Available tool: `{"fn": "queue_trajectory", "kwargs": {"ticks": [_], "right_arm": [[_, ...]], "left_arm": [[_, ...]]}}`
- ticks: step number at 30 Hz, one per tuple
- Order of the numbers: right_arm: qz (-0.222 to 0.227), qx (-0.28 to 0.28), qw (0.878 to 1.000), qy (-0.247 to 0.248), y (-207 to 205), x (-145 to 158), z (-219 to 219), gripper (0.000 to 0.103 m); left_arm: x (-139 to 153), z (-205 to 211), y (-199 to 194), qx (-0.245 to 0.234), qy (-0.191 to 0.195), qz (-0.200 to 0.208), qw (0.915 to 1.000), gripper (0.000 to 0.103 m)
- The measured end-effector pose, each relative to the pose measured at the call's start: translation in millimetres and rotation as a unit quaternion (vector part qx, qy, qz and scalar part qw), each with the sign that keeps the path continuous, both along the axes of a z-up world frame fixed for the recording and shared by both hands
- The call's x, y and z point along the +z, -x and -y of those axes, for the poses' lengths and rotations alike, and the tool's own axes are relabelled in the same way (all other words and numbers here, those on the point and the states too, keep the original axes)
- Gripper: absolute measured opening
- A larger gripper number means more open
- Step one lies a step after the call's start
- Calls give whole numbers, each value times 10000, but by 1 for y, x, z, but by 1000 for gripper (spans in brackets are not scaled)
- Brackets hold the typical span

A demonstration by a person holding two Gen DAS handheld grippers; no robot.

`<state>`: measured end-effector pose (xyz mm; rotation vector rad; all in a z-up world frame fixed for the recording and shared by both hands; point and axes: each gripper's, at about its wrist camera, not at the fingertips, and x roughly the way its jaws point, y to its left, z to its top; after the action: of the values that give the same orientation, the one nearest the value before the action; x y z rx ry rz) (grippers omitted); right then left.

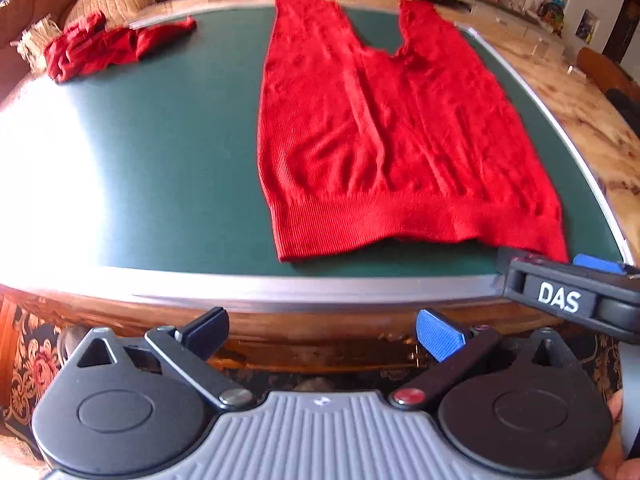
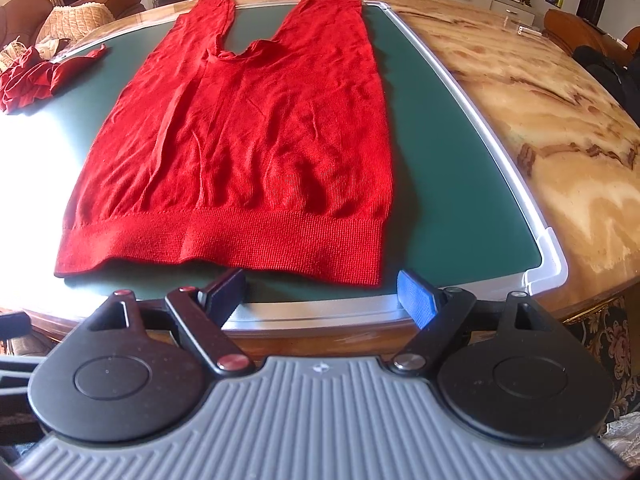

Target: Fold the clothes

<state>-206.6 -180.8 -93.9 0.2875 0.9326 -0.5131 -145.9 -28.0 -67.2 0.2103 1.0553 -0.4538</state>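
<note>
My red knit vest (image 2: 248, 140) lies flat and lightly wrinkled, ribbed hem at the counter's (image 2: 520, 128) near edge. Left tongs (image 1: 320, 332) and right tongs (image 2: 320, 296) both gape empty; crumpled red garment (image 1: 100, 46) far-left corner.

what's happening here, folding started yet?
Not yet. A red knit vest lies flat on the green mat, hem toward the person and straps away from them. Both handheld grippers sit at the near table edge, open and holding nothing: the left gripper is below the edge, the right gripper just short of the hem's right part. A second red garment sits crumpled at the mat's far left corner, untouched.
</note>
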Motion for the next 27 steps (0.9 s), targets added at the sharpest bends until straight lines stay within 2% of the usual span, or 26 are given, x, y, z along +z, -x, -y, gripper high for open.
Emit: {"fn": "queue_trajectory", "kwargs": {"ticks": [5, 12, 15, 27], "right_arm": [[2, -44, 10000, -7, 2, 0, 5, 91], [38, -55, 10000, 26, 2, -1, 5, 92], [8, -8, 10000, 23, 2, -4, 4, 100], [61, 5, 10000, 23, 5, -6, 9, 103]], "left_arm": [[11, -1, 1, 42, 36, 428, 9991, 103], [-1, 11, -10, -33, 71, 92, 9999, 103], [-3, 14, -12, -26, 46, 99, 9999, 102], [-9, 20, -17, -10, -211, 129, 9997, 103]]}}
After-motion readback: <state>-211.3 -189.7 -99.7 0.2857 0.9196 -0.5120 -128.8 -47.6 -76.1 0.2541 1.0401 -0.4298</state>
